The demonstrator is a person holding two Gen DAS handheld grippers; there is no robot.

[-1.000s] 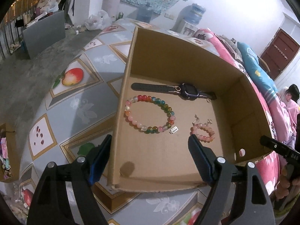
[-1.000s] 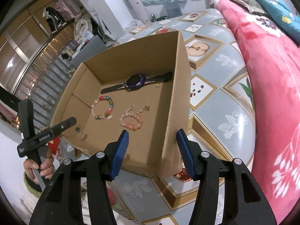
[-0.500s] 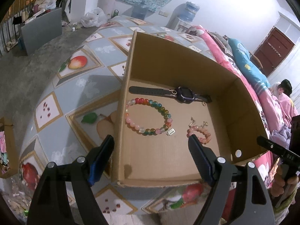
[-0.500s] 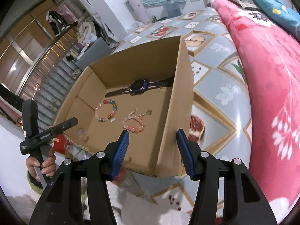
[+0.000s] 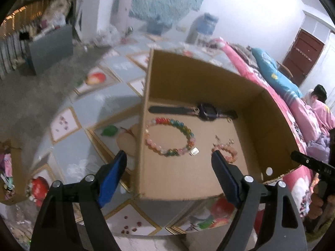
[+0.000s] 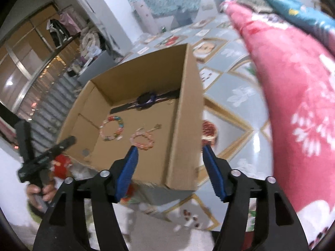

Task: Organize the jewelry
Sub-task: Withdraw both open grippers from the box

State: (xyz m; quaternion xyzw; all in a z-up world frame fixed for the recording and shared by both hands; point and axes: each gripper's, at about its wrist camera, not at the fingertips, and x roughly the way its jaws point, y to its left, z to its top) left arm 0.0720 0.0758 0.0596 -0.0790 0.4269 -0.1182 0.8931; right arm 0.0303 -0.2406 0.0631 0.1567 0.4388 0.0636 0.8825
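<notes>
a cardboard box (image 5: pixel 188 173) stands on the table (image 5: pixel 117 102), which is covered by a fruit-print cloth, with a pink blanket (image 6: pixel 293 96) along the table's right side. three pieces of jewelry lie on the box floor: a watch (image 5: pixel 206 111) along the far wall, a multicolour bracelet (image 5: pixel 169 137) in the middle left, and a small pink bracelet (image 5: pixel 225 151) to its right, nearer the front.

the left claw (image 5: pixel 168 164) is held over the box's near left corner, one finger outside the left wall and one above the floor; its jaws are opening and no pad is pressed on the cardboard. the right claw (image 6: pixel 169 159) straddles the box's near right corner in the same way, jaws opening, nothing gripped.

the step in hand is judged to be the letting go of the box, with the jewelry inside not yet sorted. motion blur softens both views, so light contact with the walls cannot quite be ruled out.

for the next move, one claw would have to be brought clear of the wall and lowered into the box over a single piece, probably the pink bracelet nearest the front, with the jaws narrowed to suit thin beads lying flat on cardboard.
</notes>
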